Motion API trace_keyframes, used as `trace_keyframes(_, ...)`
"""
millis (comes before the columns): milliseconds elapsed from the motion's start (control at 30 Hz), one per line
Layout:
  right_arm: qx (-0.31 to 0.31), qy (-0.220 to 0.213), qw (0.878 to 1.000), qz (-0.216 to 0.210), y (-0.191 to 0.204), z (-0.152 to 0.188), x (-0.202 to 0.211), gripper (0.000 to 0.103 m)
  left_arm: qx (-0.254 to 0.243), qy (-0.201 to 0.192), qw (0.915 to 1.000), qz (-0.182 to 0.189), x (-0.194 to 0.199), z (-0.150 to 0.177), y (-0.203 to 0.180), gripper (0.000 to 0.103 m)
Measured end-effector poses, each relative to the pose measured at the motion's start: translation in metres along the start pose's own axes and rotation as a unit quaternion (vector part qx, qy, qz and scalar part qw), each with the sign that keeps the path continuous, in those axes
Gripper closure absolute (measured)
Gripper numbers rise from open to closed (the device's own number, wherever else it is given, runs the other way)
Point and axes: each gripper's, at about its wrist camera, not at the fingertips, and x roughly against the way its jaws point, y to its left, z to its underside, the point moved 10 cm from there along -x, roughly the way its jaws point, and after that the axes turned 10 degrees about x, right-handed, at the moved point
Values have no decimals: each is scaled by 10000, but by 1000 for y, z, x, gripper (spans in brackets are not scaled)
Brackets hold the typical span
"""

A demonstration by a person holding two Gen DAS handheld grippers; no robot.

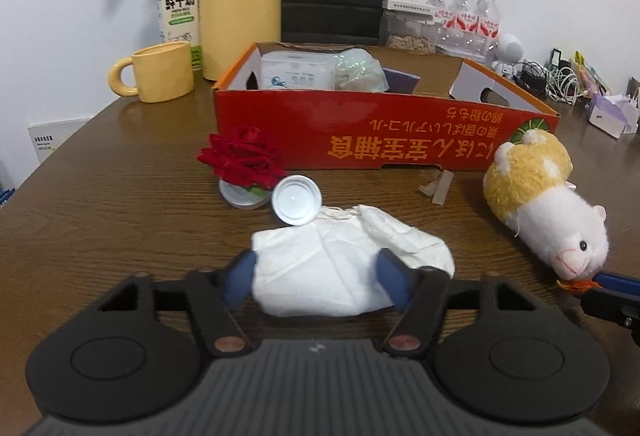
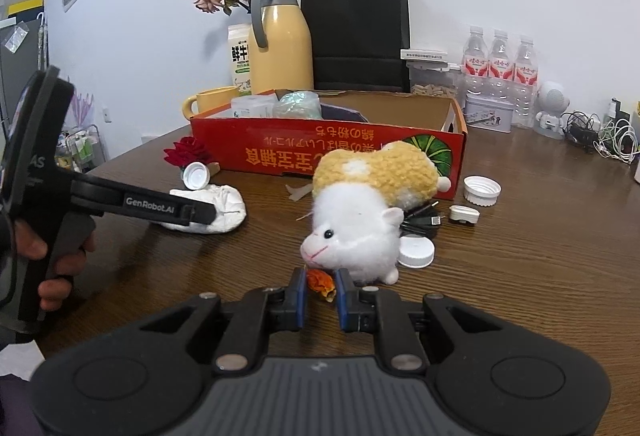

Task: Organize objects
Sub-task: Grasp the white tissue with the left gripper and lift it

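A red cardboard box (image 1: 384,140) (image 2: 320,152) stands on the wooden table, holding a wipes pack and a plastic bag. My left gripper (image 1: 316,276) is shut on a white cloth pouch (image 1: 344,260), its blue fingers (image 1: 386,274) pressing into both sides; the pouch also shows in the right wrist view (image 2: 224,204). A white cap (image 1: 297,200) leans on the pouch. A red fabric rose (image 1: 244,156) lies beside it. My right gripper (image 2: 321,286) is nearly closed around a small orange piece (image 2: 320,281) at the mouth of the yellow-and-white plush hamster (image 2: 360,224) (image 1: 540,196).
A yellow mug (image 1: 160,72), milk carton (image 1: 178,4), yellow thermos (image 1: 240,4), black bag (image 2: 356,36) and water bottles (image 2: 498,68) stand behind the box. Two white caps (image 2: 482,190), a small white plug (image 2: 464,214) and a black cable lie right of the hamster. Cables crowd the far right.
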Motion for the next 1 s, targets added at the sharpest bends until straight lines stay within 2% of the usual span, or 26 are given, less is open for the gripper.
trace_keyframes(67,6,-5,10000,-6,1,0,0,89,-63,-66,10000,-1,4,1,0,47)
trace_keyframes(100,9,-12,10000,-10,1,-1,0,89,-116,-120,9999,-21,6,2,-1,54)
trace_keyframes(133,12,-21,10000,-10,3,-1,1,89,-174,-196,9996,-53,9,2,-2,69)
trace_keyframes(167,14,-29,10000,-13,4,-2,1,89,-219,-223,9995,-84,11,3,-2,90)
trace_keyframes(367,31,-59,10000,7,8,-5,4,89,-190,-264,9994,147,22,8,-4,92)
trace_keyframes(433,36,-66,10000,21,7,-5,6,89,-136,-264,9991,312,26,7,-4,84)
trace_keyframes(467,35,-73,10000,30,6,-5,6,89,-135,-261,9988,386,28,5,-5,76)
trace_keyframes(500,33,-80,10000,41,6,-6,7,89,-154,-246,9985,462,28,4,-6,43)
trace_keyframes(533,31,-88,9999,53,6,-6,8,89,-157,-284,9979,565,30,2,-8,18)
trace_keyframes(600,24,-98,9999,72,5,-6,9,89,-322,-360,9958,778,33,-2,-13,3)
trace_keyframes(700,19,-99,9999,98,3,-6,10,89,-736,-279,9914,1050,30,-4,-28,0)
trace_keyframes(800,14,-113,9999,119,1,-8,10,89,-1225,24,9846,1244,15,-2,-43,0)
trace_keyframes(867,21,-128,9998,120,0,-9,10,89,-1407,166,9824,1221,5,0,-47,0)
trace_keyframes(1000,21,-117,9999,108,-2,-9,9,88,-1600,670,9735,1488,-17,11,-54,0)
